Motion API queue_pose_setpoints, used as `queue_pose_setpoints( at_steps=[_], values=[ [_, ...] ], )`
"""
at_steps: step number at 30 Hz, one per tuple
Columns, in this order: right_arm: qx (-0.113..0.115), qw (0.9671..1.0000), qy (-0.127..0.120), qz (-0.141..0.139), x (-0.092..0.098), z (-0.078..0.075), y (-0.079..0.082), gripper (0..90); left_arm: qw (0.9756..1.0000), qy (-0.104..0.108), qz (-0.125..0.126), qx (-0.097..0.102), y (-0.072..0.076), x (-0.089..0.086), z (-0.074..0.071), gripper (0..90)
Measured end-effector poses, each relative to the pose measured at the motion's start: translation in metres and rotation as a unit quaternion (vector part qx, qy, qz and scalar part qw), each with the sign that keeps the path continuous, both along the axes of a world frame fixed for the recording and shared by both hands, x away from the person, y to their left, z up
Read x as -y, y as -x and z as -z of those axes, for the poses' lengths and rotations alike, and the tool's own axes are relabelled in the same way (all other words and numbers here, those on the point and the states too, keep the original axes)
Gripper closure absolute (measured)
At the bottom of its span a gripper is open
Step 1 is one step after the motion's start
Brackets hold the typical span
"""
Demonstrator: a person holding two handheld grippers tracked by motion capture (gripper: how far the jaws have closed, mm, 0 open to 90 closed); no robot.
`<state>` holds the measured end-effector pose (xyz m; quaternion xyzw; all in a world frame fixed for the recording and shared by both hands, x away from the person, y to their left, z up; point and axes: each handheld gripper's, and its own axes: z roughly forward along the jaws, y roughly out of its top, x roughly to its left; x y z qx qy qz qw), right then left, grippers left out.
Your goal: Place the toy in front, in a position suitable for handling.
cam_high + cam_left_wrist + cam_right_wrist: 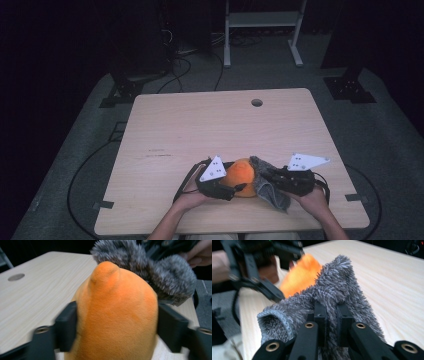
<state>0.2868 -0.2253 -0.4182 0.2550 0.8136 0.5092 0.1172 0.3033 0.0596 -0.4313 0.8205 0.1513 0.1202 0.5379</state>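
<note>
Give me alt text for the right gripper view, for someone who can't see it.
The right gripper is shut on a fuzzy grey cloth over a light wooden table. Behind it, an orange plush sits by the blurred left gripper.

Overhead view, two close gripper views

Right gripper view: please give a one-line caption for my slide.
Right hand-held gripper pinches a grey fuzzy cloth against an orange plush toy on the wooden table.
</note>
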Motion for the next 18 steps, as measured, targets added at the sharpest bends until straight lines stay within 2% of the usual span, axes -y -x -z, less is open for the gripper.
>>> queue_pose_setpoints(
  at_steps=[2,3,5,6,8,9,10,11,13,14,17,18],
  values=[
    [-0.005,1.0000,0.001,0.003,0.002,0.001,-0.002,81.1,0.9995,0.018,0.003,-0.027,-0.005,-0.006,-0.001,13.4],
    [-0.004,1.0000,0.002,0.004,0.002,0.002,-0.002,81.1,0.9991,0.017,0.004,-0.040,-0.007,-0.009,0.000,10.6],
    [-0.006,1.0000,0.001,0.005,0.002,0.003,-0.003,81.1,0.9990,0.006,-0.006,-0.044,-0.010,-0.015,0.004,8.6],
    [-0.006,1.0000,0.000,0.006,0.002,0.004,-0.003,81.1,0.9986,0.002,-0.003,-0.052,-0.012,-0.017,0.007,7.9],
    [-0.012,0.9999,-0.002,0.012,0.006,0.006,-0.005,81.1,0.9974,-0.018,0.011,-0.069,-0.014,-0.015,0.014,8.8],
    [-0.013,0.9998,-0.001,0.015,0.007,0.007,-0.005,81.1,0.9975,-0.018,0.020,-0.066,-0.013,-0.013,0.017,13.0],
    [-0.015,0.9997,0.001,0.018,0.009,0.007,-0.005,81.0,0.9984,-0.016,0.017,-0.051,-0.011,-0.012,0.017,18.2],
    [-0.017,0.9997,0.004,0.019,0.010,0.006,-0.005,81.0,0.9989,-0.016,0.014,-0.043,-0.009,-0.011,0.014,25.5],
    [-0.012,0.9997,0.005,0.020,0.012,0.001,-0.003,81.0,0.9994,-0.005,0.011,-0.032,-0.007,-0.011,0.008,32.8],
    [-0.004,0.9998,0.000,0.021,0.014,-0.004,-0.001,81.1,0.9996,-0.001,0.008,-0.027,-0.007,-0.012,0.004,35.0],
    [0.023,0.9988,-0.043,0.012,0.016,-0.023,0.007,81.1,0.9997,-0.002,0.008,-0.022,-0.003,-0.011,-0.006,36.4],
    [0.035,0.9978,-0.056,-0.004,0.010,-0.031,0.011,81.1,0.9997,-0.002,0.011,-0.021,-0.002,-0.009,-0.008,36.7]
  ],
)
